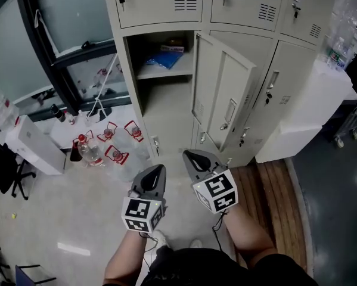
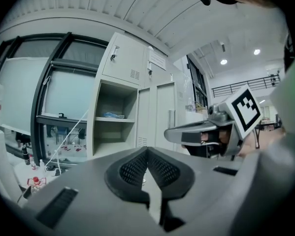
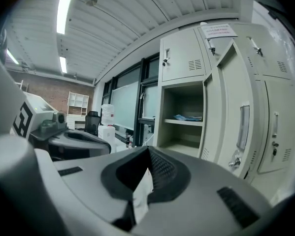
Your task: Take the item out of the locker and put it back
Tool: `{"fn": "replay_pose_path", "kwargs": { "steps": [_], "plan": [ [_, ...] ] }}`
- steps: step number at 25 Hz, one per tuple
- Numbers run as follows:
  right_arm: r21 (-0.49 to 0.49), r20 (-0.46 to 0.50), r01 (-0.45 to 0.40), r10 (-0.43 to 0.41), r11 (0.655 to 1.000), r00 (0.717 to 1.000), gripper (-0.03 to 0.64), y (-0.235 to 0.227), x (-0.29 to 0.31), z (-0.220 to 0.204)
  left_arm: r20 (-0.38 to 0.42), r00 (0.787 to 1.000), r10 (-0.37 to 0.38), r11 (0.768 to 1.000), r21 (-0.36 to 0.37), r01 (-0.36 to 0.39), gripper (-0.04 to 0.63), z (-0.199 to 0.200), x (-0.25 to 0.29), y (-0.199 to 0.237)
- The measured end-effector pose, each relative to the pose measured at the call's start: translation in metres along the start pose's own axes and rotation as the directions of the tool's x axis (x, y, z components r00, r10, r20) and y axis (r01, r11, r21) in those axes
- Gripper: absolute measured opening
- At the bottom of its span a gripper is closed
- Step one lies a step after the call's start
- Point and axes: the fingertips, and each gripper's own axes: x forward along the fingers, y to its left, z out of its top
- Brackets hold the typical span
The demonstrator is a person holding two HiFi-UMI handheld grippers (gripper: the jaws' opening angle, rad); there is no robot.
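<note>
While the blue packet (image 1: 164, 59) lies on the upper shelf (image 1: 166, 72) of the open locker (image 1: 132, 79), both grippers hang low over the floor (image 1: 77, 219), well apart from it. The left gripper (image 1: 160, 169) has its jaws clenched together with nothing between them. The right gripper (image 1: 188, 155) is clenched and empty too, and each gripper view shows the ribbed pads meeting at the tip.

The packet looks flat and thin, probably a soft pack in plastic wrap. It is likely light, limp and a little slippery, so it may sag or slide if pinched by a corner. Its near edge, toward the shelf's front lip, looks the best place to take hold, with the jaws closing across its thickness. A smaller brownish thing (image 1: 175, 42) sits behind it at the back of the compartment; what it is cannot be told.

The shelf appears to be smooth painted metal, so the packet should slide forward easily rather than catch. The locker door (image 1: 223, 97) stands swung out to the right, across the neighbouring lockers and on the right gripper's side of the opening, and a reach from that side may brush it.

Around the locker, bottles with red labels (image 1: 106, 145) cluster on the pale floor below a dark-framed window (image 1: 71, 16) at the left. A wooden platform (image 1: 267, 183) and white blocks (image 1: 309, 112) flank the lockers at the right.
</note>
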Motion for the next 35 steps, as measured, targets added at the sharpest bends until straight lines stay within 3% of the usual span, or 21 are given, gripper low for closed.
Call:
{"fn": "replay_pose_path", "kwargs": {
  "steps": [12,35],
  "plan": [
    [-0.020,0.019,-0.052,0.053,0.998,0.998,0.000,0.010,-0.030,-0.001,0.025,0.999,0.047,0.999,-0.002,-0.047,0.003,0.002,-0.018,-0.029],
    [-0.003,0.031,-0.076,0.076,0.997,0.997,0.000,0.013,-0.052,-0.007,0.020,0.999,0.046,0.999,-0.012,-0.046,0.003,-0.005,-0.022,-0.056]
  ]
}}
